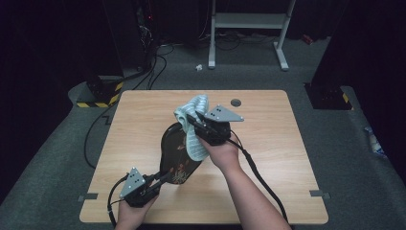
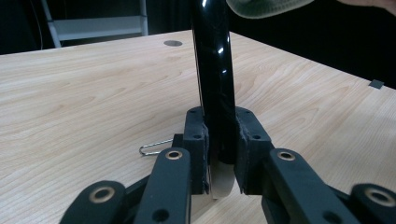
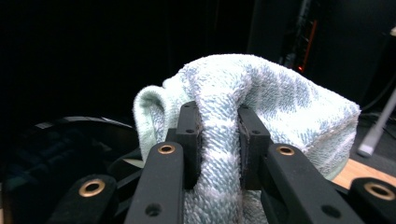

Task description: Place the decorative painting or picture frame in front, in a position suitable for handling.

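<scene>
High view: I stand at a pale wood-grain counter with a black lacquered tray tilted up on edge near its middle, painted with a reddish-gold pattern on the glossy face. My left gripper grasps the tray's near rim, and in the left gripper view the thin, shiny black edge rises straight up between my jaws, which are clenched on it from both sides. A small wire clip lies on the counter just beside that gripper. My right gripper is above the tray's far end, jaws clamped on a pale blue-and-white terry cloth; the cloth drapes down over the tray's upper rim and part of its face. In the right gripper view the cloth bunches thick and nubbly between my jaws, with the dark curved tray low at the left. A round grey grommet sits in the counter's far edge, well apart from my work. Beyond the counter, on grey carpet, stand a white metal frame, loose black cables and a yellow-and-black striped base.
</scene>
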{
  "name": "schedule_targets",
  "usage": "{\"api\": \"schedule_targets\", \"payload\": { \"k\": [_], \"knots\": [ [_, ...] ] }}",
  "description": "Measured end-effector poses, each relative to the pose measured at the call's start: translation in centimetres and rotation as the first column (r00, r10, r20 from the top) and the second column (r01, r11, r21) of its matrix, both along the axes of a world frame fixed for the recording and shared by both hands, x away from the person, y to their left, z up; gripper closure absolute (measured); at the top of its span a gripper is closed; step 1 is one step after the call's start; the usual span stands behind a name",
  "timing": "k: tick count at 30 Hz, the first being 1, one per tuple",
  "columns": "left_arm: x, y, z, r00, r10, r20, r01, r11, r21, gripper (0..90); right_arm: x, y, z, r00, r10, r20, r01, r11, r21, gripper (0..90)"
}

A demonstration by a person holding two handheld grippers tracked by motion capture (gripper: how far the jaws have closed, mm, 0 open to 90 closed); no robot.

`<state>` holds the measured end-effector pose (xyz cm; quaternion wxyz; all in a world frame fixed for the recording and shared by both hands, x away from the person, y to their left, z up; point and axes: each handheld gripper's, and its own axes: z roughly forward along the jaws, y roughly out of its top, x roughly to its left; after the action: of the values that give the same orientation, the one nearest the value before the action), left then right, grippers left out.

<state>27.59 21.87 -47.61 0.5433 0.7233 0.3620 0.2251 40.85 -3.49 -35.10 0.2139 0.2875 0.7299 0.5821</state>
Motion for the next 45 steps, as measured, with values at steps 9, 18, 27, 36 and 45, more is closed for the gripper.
{"api": "schedule_targets", "payload": {
  "k": [9,18,27,36,45],
  "knots": [
    [0.0,-0.1,0.0,1.0000,0.004,0.000,-0.004,1.0000,0.002,76.7,1.6,0.2,-0.5,0.9989,-0.027,-0.038,0.026,0.9994,-0.022,74.1],
    [0.0,-0.1,0.0,1.0000,0.004,-0.002,-0.004,1.0000,-0.003,76.7,2.6,-0.7,-1.3,0.9960,-0.062,-0.064,0.061,0.9980,-0.017,74.1],
    [0.0,-0.1,0.0,1.0000,0.001,-0.001,-0.001,1.0000,-0.004,76.9,3.2,-1.9,-2.6,0.9888,-0.112,-0.099,0.113,0.9935,0.011,74.2],
    [0.0,-0.1,-0.1,1.0000,0.001,-0.006,-0.001,0.9999,-0.016,76.9,3.9,-3.0,-5.4,0.9739,-0.152,-0.168,0.153,0.9881,-0.008,74.3],
    [0.0,0.0,-0.1,1.0000,-0.001,-0.006,0.001,0.9999,-0.012,76.9,3.6,-3.3,-8.1,0.9642,-0.146,-0.221,0.142,0.9892,-0.037,74.4]
  ]
}}
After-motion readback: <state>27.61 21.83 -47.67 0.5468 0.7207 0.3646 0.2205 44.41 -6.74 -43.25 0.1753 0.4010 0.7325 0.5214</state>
